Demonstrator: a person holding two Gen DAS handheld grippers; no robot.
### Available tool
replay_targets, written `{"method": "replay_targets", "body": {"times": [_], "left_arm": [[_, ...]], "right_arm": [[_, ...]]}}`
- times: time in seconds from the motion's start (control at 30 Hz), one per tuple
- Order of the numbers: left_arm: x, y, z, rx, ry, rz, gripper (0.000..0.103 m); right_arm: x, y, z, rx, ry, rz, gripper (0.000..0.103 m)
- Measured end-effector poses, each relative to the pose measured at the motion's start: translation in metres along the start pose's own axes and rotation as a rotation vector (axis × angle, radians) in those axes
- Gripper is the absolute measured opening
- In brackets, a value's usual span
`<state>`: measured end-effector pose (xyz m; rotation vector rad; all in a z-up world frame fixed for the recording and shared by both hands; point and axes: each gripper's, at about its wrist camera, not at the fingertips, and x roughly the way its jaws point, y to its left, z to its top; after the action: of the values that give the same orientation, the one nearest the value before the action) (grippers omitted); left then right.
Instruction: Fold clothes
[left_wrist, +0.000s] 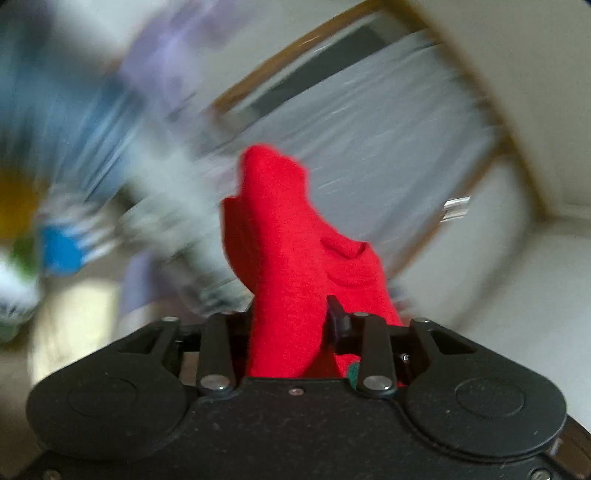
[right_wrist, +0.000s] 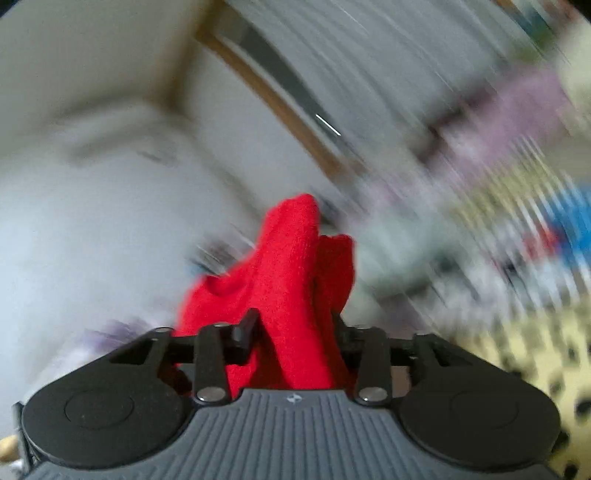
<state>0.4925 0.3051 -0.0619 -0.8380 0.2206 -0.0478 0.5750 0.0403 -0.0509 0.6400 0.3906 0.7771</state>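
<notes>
Nearest, the left gripper (left_wrist: 291, 314) has its fingers pinched on a bunch of red cloth (left_wrist: 280, 236) that stands up between them; the right gripper (right_wrist: 295, 325) likewise clamps red cloth (right_wrist: 291, 266), which rises from between its fingers; whether both hold one garment I cannot tell. The cloth looks soft, fuzzy and thick, gathered in rounded folds. Beyond the fingers all is smeared: a wood-edged frame (left_wrist: 491, 155), pale walls and coloured blurs. The main risk I see is the bulky fleece slipping out, since only a bunched edge is held.
</notes>
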Motion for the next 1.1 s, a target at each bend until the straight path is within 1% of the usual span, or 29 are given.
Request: {"method": "replay_targets", "body": {"times": [0.03,0.07,0.1,0.13,0.2,0.23,0.27,0.37,0.4,0.47,0.5,0.57,0.6,0.63,0.67,0.73,0.8,0.83,0.93,1.03,1.1], "left_arm": [[0.014,0.015,-0.008,-0.006,0.042,0.121,0.057],[0.025,0.028,-0.015,-0.007,0.075,0.216,0.054],[0.017,0.030,-0.019,0.015,0.052,0.173,0.055],[0.009,0.032,-0.023,0.035,0.032,0.134,0.059],[-0.010,0.028,-0.022,0.040,0.015,0.095,0.063],[-0.019,0.027,-0.021,0.036,0.002,0.082,0.065],[-0.030,0.026,-0.020,0.025,-0.008,0.077,0.066],[-0.062,0.019,-0.021,0.021,-0.019,0.076,0.068],[-0.073,0.015,-0.023,0.025,-0.018,0.079,0.071],[-0.097,0.007,-0.032,0.044,0.020,0.098,0.074],[-0.108,0.003,-0.041,0.045,0.050,0.102,0.076],[-0.130,-0.005,-0.059,0.049,0.110,0.110,0.079],[-0.142,-0.011,-0.069,0.066,0.137,0.113,0.081],[-0.154,-0.017,-0.079,0.085,0.165,0.117,0.084],[-0.166,-0.026,-0.088,0.116,0.190,0.132,0.086],[-0.189,-0.046,-0.105,0.211,0.239,0.154,0.091],[-0.213,-0.067,-0.125,0.318,0.280,0.165,0.092],[-0.226,-0.077,-0.134,0.367,0.298,0.171,0.095],[-0.258,-0.101,-0.161,0.450,0.315,0.199,0.099],[-0.285,-0.114,-0.188,0.486,0.339,0.229,0.101],[-0.295,-0.123,-0.205,0.524,0.349,0.261,0.101]], "right_arm": [[0.022,-0.016,-0.005,0.045,0.079,-0.095,0.053],[0.037,-0.031,-0.013,0.060,0.151,-0.195,0.047],[0.040,-0.039,-0.019,0.045,0.168,-0.227,0.047],[0.034,-0.039,-0.021,0.027,0.138,-0.205,0.050],[0.014,-0.031,-0.023,-0.023,0.085,-0.172,0.057],[0.003,-0.026,-0.026,-0.056,0.071,-0.160,0.063],[-0.007,-0.023,-0.028,-0.080,0.062,-0.156,0.065],[-0.038,-0.014,-0.034,-0.111,0.062,-0.171,0.069],[-0.053,-0.010,-0.036,-0.116,0.067,-0.173,0.070],[-0.078,0.000,-0.043,-0.131,0.097,-0.181,0.076],[-0.091,0.007,-0.048,-0.141,0.114,-0.191,0.077],[-0.122,0.024,-0.059,-0.168,0.145,-0.223,0.085],[-0.138,0.033,-0.065,-0.176,0.158,-0.241,0.088],[-0.152,0.041,-0.070,-0.181,0.175,-0.262,0.095],[-0.167,0.049,-0.076,-0.187,0.201,-0.289,0.097],[-0.196,0.065,-0.087,-0.203,0.243,-0.350,0.098],[-0.225,0.080,-0.099,-0.217,0.280,-0.412,0.099],[-0.238,0.087,-0.105,-0.223,0.293,-0.444,0.099],[-0.281,0.099,-0.117,-0.213,0.307,-0.533,0.101],[-0.328,0.107,-0.125,-0.199,0.289,-0.618,0.102],[-0.357,0.113,-0.132,-0.203,0.281,-0.655,0.102]]}}
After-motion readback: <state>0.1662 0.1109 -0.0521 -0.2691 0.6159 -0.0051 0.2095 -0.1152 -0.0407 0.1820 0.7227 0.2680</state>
